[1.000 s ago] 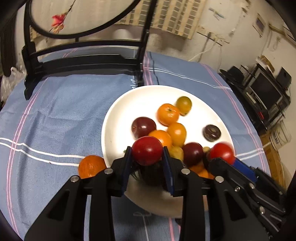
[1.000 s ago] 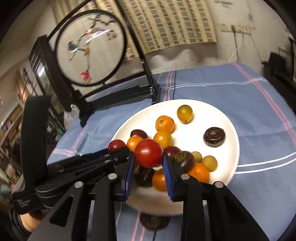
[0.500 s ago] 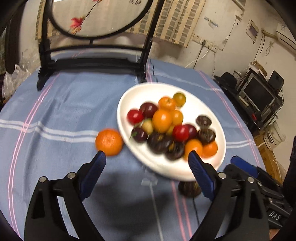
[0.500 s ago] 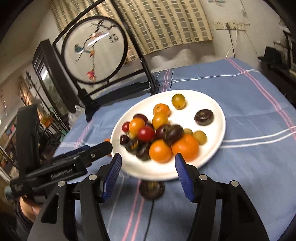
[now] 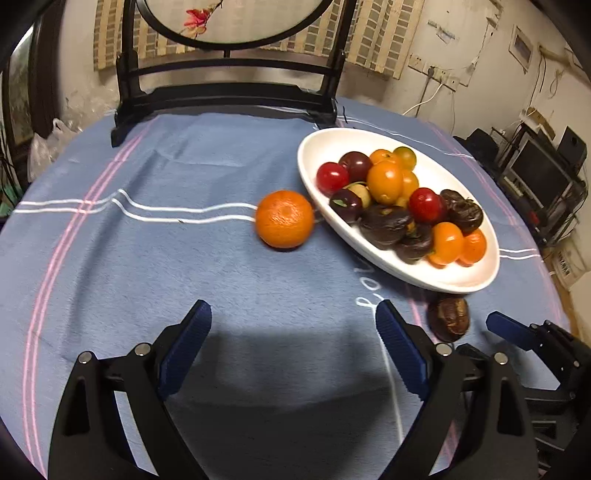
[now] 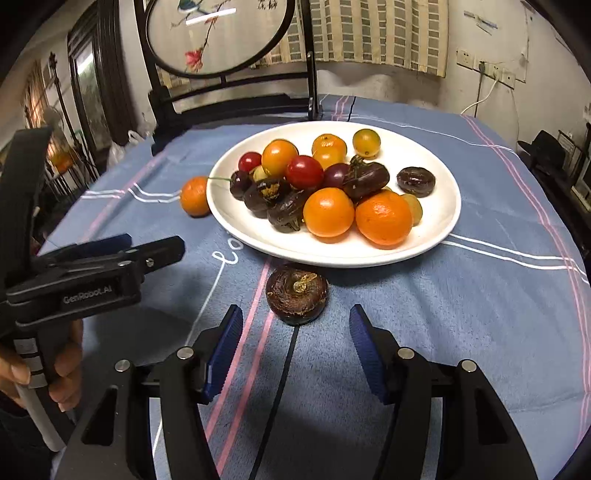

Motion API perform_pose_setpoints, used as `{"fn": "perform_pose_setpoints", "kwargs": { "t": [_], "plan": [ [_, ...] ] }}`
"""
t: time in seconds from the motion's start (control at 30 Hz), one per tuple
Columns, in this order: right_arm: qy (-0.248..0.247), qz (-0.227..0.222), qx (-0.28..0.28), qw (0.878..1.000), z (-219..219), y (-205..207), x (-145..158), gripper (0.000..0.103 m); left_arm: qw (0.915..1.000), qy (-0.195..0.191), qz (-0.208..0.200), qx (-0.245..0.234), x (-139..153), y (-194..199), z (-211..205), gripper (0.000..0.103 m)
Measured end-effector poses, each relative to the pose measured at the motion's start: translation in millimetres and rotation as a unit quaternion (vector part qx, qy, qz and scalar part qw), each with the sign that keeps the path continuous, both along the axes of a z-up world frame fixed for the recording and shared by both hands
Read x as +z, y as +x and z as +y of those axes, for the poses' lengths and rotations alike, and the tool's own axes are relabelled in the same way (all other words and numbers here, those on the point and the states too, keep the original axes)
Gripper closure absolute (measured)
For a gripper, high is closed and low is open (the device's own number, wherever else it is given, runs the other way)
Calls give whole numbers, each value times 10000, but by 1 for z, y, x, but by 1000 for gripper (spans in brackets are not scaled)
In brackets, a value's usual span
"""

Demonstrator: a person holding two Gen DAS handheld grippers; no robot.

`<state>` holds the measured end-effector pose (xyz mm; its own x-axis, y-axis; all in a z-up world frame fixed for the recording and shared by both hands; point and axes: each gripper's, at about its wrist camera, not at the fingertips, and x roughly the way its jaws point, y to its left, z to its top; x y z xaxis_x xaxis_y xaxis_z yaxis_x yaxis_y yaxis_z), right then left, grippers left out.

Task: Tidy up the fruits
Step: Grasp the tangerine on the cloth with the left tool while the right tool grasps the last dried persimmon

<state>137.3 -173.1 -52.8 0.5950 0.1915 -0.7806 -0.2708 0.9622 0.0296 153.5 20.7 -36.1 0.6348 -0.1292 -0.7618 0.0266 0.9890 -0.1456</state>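
A lived-in home room: round table under a blue striped cloth, embroidered screen on a dark stand at upper left, woven blind above, television and speakers at far right.

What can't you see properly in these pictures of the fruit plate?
- Fruits at the bottom of the pile on the white plate: covered by the fruits on top in both views, so no exact count.
- The orange on the cloth: partly behind the plate's rim in the right wrist view.
- The dark brown fruit by the plate: blurred in the left wrist view.
- The round embroidered screen: cut off by the top edge in both views.
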Motion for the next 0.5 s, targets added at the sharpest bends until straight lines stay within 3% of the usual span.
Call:
{"fn": "perform_pose_setpoints", "kwargs": {
  "t": [0.33,0.5],
  "plan": [
    [-536,5,-129,9985,14,20,-18,42,9999,138,16,81,0,2,0,15],
    [-457,14,36,9989,17,23,-18,43,9998,180,5,93,-1,2,-1,15]
  ]
}}
